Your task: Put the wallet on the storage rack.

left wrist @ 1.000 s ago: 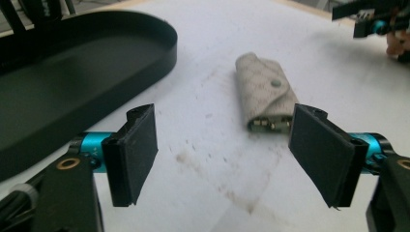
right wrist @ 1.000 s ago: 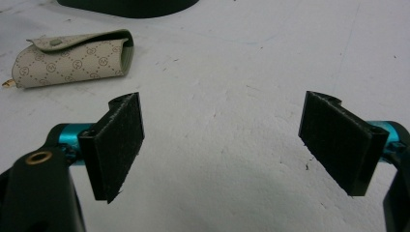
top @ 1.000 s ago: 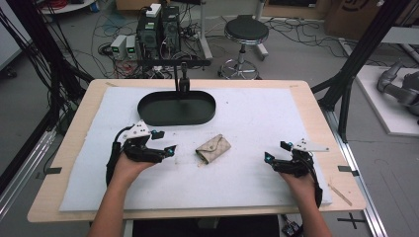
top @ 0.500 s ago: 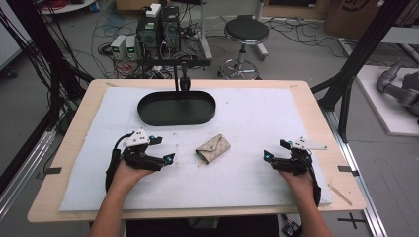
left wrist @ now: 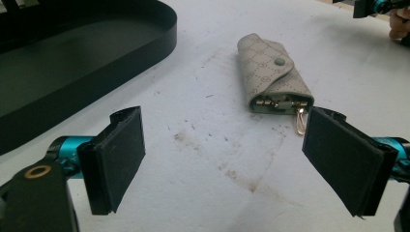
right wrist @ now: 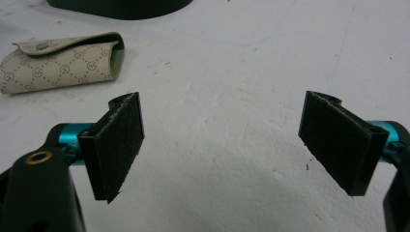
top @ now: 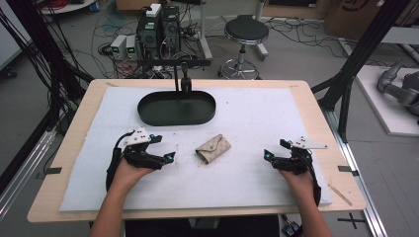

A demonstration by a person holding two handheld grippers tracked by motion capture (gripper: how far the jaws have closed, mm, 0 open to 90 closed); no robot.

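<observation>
A beige key pouch (top: pixel 213 148) lies flat mid-table, just before the black tray (top: pixel 176 107). My left gripper (top: pixel 168 158) sits near it, jaws wide apart, lined up to grasp. My right gripper (top: pixel 267 155) waits well apart, also spread.

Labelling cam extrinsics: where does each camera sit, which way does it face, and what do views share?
High view: above the person's side, facing forward and down on the table; forearms and both grippers show.
Left gripper view: rides the left gripper, facing the key pouch and black tray.
Right gripper view: rides the right gripper, pouch upper left.
Shared: pouch, tray.
</observation>
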